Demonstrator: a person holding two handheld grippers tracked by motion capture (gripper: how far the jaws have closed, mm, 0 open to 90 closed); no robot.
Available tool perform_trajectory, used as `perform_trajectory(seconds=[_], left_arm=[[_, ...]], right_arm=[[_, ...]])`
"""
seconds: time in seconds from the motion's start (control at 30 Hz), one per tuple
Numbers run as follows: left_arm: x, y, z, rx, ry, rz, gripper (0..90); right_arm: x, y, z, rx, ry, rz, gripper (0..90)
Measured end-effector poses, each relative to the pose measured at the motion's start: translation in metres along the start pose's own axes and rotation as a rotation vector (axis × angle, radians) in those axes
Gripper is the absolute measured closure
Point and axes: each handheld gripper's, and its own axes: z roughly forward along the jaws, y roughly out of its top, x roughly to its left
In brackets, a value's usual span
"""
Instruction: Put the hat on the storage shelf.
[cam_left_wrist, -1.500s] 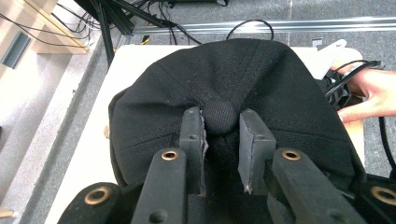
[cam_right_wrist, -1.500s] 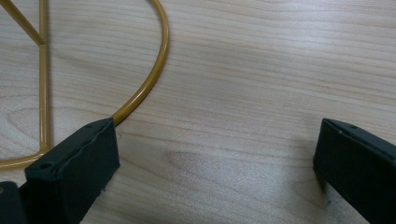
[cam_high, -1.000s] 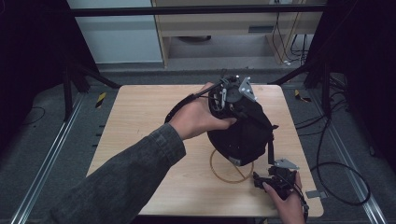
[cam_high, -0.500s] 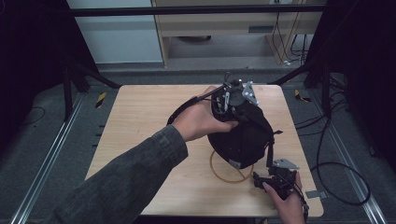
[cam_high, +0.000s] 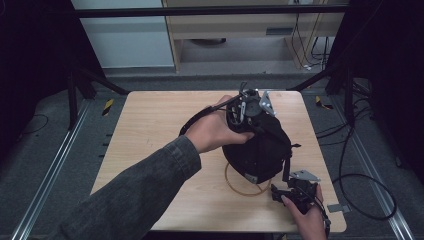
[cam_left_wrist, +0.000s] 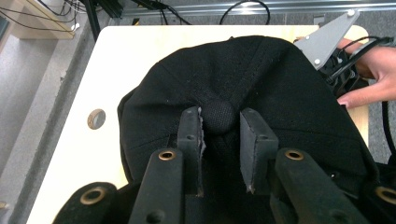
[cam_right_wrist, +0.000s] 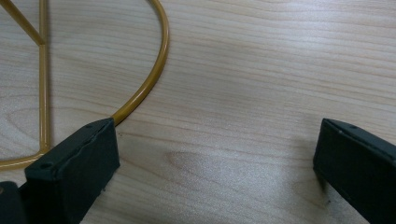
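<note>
A black cap (cam_high: 260, 150) sits over a gold wire stand (cam_high: 240, 187) at the right of the wooden table (cam_high: 150, 130). My left gripper (cam_high: 249, 117) comes down on the cap's crown. In the left gripper view the cap (cam_left_wrist: 261, 74) spreads ahead of my left gripper (cam_left_wrist: 219, 114), whose jaws pinch the crown around its top button. My right gripper (cam_high: 295, 192) rests by the table's front right edge, beside the stand's ring. In the right gripper view my right gripper (cam_right_wrist: 212, 163) stands wide open over bare wood, and the gold wire ring (cam_right_wrist: 144, 88) curves past its left jaw.
The person's right hand (cam_left_wrist: 369, 70) and its gripper's grey plate (cam_left_wrist: 327, 39) show beyond the cap. A round hole (cam_left_wrist: 96, 118) pierces the tabletop. Metal rails and cables (cam_high: 360, 195) lie on the floor around the table; a wooden cabinet (cam_high: 240, 30) stands behind.
The left gripper and hand have sunk very slightly on the cap's crown. The right gripper has kept still.
</note>
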Motion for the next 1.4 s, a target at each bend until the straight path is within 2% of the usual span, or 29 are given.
perform_trajectory(seconds=[0.23,0.4,0.5,0.53,0.6,0.67,0.7,0.77,1.0,1.1,1.23,1.4], left_arm=[[-0.001,-0.004,0.001,-0.003,0.0,-0.007,68.7],[0.0,-0.008,0.001,-0.015,0.02,-0.012,52.2],[-0.001,-0.008,-0.002,-0.041,0.034,-0.022,43.0],[-0.001,-0.008,-0.003,-0.047,0.04,-0.022,43.0],[-0.002,-0.008,-0.005,-0.053,0.049,-0.028,32.9],[-0.003,-0.008,-0.007,-0.058,0.048,-0.039,26.3],[-0.004,-0.008,-0.008,-0.073,0.037,-0.051,18.9],[-0.005,-0.009,-0.009,-0.076,0.038,-0.055,14.4],[-0.01,-0.016,-0.016,-0.123,0.024,-0.065,8.4],[-0.012,-0.02,-0.02,-0.141,0.035,-0.066,8.2],[-0.013,-0.028,-0.027,-0.184,0.031,-0.092,7.7],[-0.015,-0.035,-0.03,-0.199,0.019,-0.107,6.8]], right_arm=[[0.0,0.0,0.0,0.0,-0.001,0.0,0.4],[0.0,0.0,0.0,0.0,0.0,0.001,0.4],[0.0,0.0,0.0,0.0,0.0,0.002,0.4],[0.0,0.0,0.0,0.0,0.0,0.001,0.4],[0.0,0.0,0.0,0.0,0.0,0.001,0.4],[0.0,0.0,0.0,0.0,-0.001,0.0,0.4],[0.0,0.0,0.0,0.0,0.0,0.001,0.4],[0.0,0.0,0.0,0.0,-0.001,0.001,0.4],[0.0,0.0,0.0,0.0,-0.002,0.001,0.3],[0.0,0.0,0.0,0.0,-0.002,0.001,0.4],[0.0,0.0,0.0,0.0,-0.002,0.001,0.4],[0.0,0.0,0.0,0.001,-0.003,0.0,0.4]])
